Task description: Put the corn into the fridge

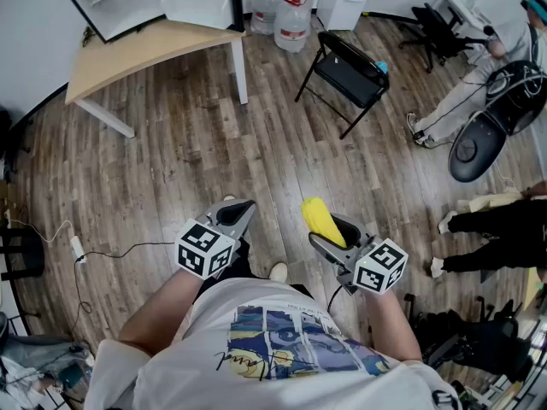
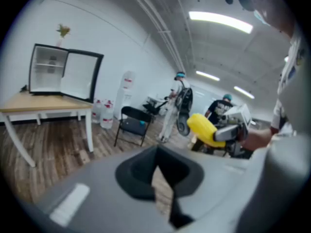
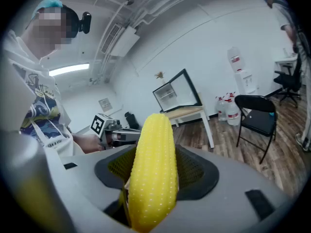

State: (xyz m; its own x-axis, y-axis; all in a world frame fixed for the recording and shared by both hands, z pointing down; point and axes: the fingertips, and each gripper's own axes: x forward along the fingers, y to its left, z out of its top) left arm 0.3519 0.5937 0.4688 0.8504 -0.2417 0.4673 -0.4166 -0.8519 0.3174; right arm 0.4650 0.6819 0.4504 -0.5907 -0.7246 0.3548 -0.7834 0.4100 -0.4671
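The fridge [image 1: 115, 2] stands open on the table [image 1: 154, 49], well apart from the left gripper [image 1: 238, 214], jaws together and empty. Farther from the fridge, the right gripper [image 1: 340, 236] clamps the corn [image 1: 322, 219] by its lower half; light, stiff, bumpy, it should hold. Floor [image 1: 197, 143] toward the fridge lies open; the table's edge needs care.

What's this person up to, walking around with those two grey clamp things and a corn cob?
A person stands on the wood floor with a hand-held gripper in each hand. The right gripper is closed on a yellow corn cob, which sticks out past its jaws. The left gripper has its jaws together and holds nothing. The small fridge stands with its door open on a table across the room, so the corn has not reached it yet.
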